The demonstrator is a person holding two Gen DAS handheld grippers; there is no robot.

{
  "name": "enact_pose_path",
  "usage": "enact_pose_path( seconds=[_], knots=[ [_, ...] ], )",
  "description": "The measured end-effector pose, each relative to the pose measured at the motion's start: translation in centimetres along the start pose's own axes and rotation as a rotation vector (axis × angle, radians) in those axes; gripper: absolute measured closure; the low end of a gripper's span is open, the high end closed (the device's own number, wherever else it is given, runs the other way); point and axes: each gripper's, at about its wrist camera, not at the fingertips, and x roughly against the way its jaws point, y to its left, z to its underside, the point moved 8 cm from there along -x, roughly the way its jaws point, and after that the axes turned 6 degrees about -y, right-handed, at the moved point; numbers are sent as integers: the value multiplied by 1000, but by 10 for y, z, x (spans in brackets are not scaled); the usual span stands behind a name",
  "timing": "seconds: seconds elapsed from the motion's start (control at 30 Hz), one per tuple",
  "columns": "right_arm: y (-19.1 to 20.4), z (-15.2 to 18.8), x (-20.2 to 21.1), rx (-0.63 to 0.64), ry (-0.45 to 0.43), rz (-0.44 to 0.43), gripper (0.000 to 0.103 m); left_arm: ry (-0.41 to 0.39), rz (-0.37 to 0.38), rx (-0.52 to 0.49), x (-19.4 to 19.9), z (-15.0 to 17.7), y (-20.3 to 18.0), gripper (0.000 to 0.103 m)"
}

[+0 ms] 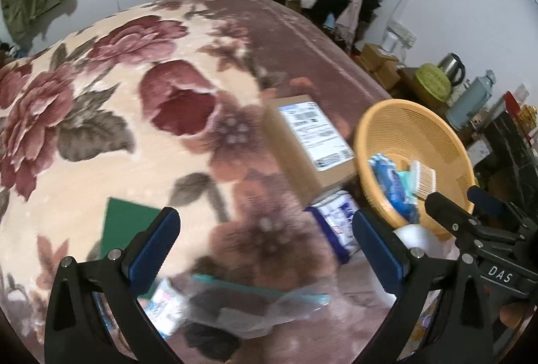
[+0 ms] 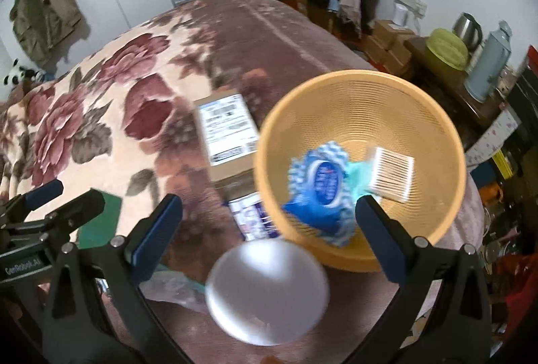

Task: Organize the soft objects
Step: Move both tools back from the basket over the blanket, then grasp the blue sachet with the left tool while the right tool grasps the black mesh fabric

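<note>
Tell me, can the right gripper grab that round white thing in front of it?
Probably yes. The right gripper is open and empty, and the round white thing lies on the blanket right between its fingers, beside the basket. Nothing covers it.

Blue wet-wipes pack (image 2: 321,196) in orange basket (image 2: 437,115), clear pouch (image 1: 255,307) on blanket

In the left wrist view, at the lower right of the frame, the letters "DAS" stand in white on the black body of the right gripper (image 1: 477,206). In the right wrist view, at the lower left, "GenRobot.AI" stands on the left gripper (image 2: 64,199). The shipping label (image 2: 227,128) on the cardboard box (image 2: 232,175) is too blurred to read.
</note>
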Motion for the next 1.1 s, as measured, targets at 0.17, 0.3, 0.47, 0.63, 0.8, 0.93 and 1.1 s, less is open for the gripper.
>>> enact_pose_path(
  seconds=[0.17,0.3,0.47,0.63,0.8,0.93,1.1],
  knots=[
    [35,5,3,50,2,-22,0,-9,-37,36,14,7,46,1],
    [67,11,3,93,10,-42,0,-3,-58,71,22,18,81,1],
    [105,24,-1,142,31,-73,0,6,-83,122,33,38,125,1],
    [141,47,-4,173,65,-123,0,20,-108,168,38,60,160,1],
    [165,76,-6,204,106,-154,0,42,-121,209,36,87,187,1],
    [176,95,-9,211,140,-167,0,64,-130,238,33,107,204,1],
    [190,125,-10,227,186,-199,0,90,-147,280,30,136,229,1]
  ],
)
